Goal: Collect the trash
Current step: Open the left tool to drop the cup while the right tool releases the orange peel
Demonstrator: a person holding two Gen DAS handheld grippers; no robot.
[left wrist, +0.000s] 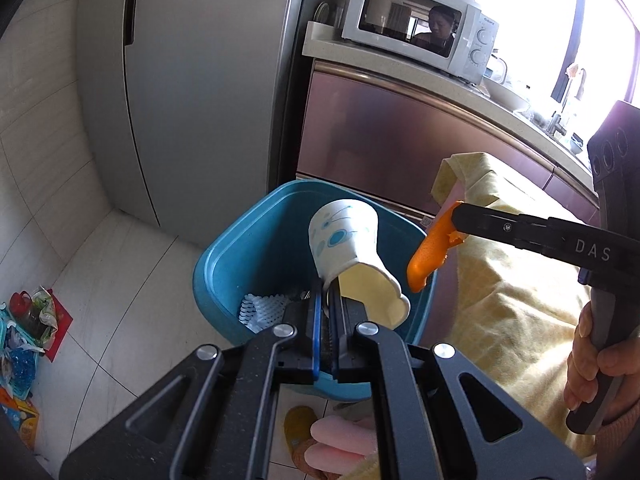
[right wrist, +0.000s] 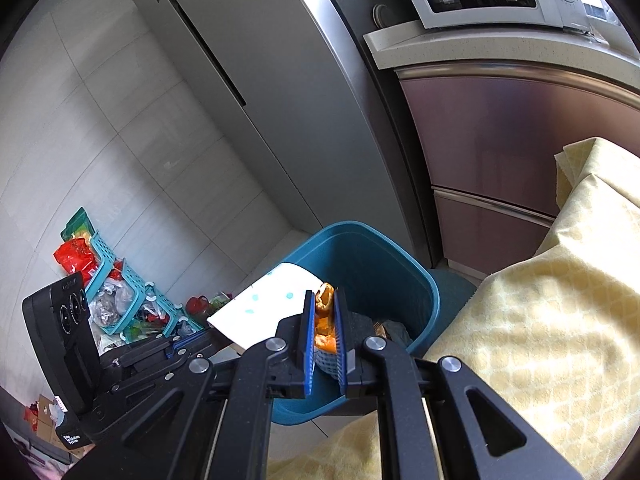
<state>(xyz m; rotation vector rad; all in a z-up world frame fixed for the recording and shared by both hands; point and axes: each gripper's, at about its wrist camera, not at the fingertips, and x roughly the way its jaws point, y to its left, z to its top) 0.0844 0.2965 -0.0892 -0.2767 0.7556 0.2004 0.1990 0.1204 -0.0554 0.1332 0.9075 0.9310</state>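
The left gripper (left wrist: 330,300) is clamped on the rim of a white paper cup with blue dots (left wrist: 348,248), at the centre of the left wrist view, above the open blue plastic bin (left wrist: 224,264); the cup looks light, thin-walled and easily crushed, so the rim pinch suits it; its long axis tilts, base toward the upper left, mouth toward the lower right. The right gripper (right wrist: 324,320) is closed on a curled orange peel (right wrist: 323,312), at the centre of the right wrist view, over the same bin; the peel seems soft, light and slightly slick; its length runs along the fingers.
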